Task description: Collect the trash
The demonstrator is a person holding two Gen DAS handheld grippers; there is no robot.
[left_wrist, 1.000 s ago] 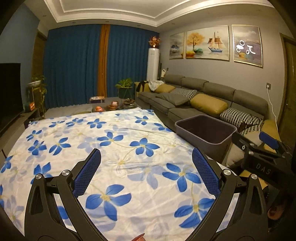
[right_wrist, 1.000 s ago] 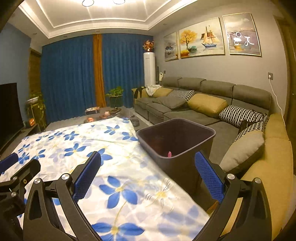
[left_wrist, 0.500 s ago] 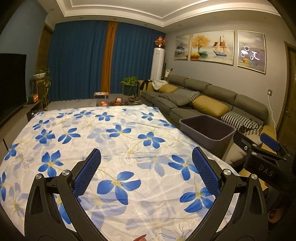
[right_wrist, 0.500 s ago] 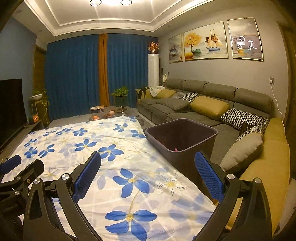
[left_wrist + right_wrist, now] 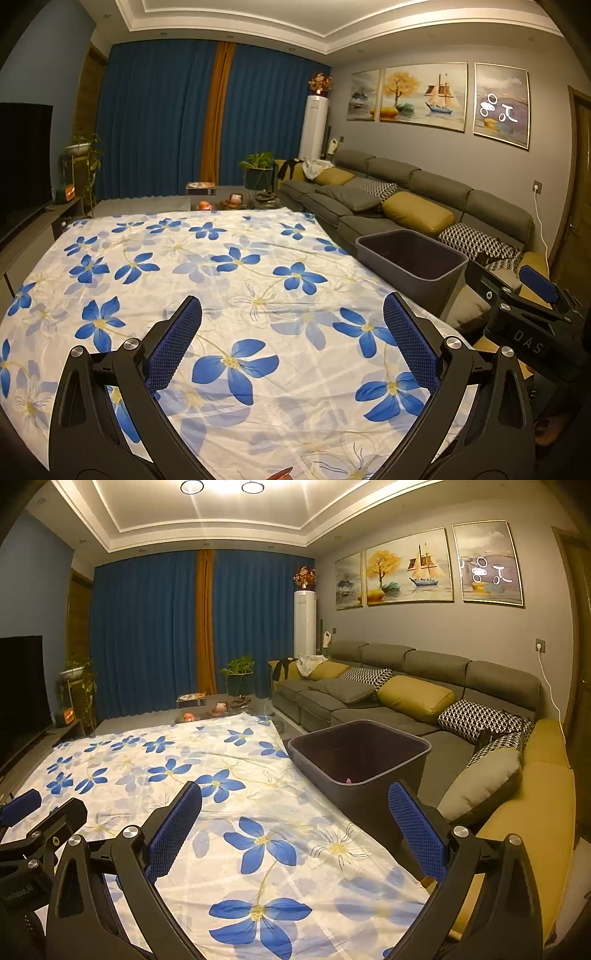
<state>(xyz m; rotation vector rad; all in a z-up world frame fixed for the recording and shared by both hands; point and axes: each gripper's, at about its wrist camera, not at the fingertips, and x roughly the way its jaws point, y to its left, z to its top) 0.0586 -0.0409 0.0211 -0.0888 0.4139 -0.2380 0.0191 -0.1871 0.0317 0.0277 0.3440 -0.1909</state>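
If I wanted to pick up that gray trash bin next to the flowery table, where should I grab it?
Grab the trash bin by its top rim, coming down from above. It stands upright with its mouth open, and the rim is a thin lip that open fingers could probably close over. The rim on the tablecloth side looks nearest.

**Cloth, plastic and metal around the bin**

The dark bin (image 5: pixel 360 764) looks like smooth, matt plastic. Beside it, the flowered sheet (image 5: pixel 236 295) is thin, slightly creased cloth with a soft sheen. Behind the bin, the sofa (image 5: pixel 406 686) is matt woven fabric. The left gripper (image 5: pixel 291 339) and right gripper (image 5: pixel 295 823) have matt black plastic arms, dimpled blue rubbery pads (image 5: pixel 173 343) and shiny metal screws.
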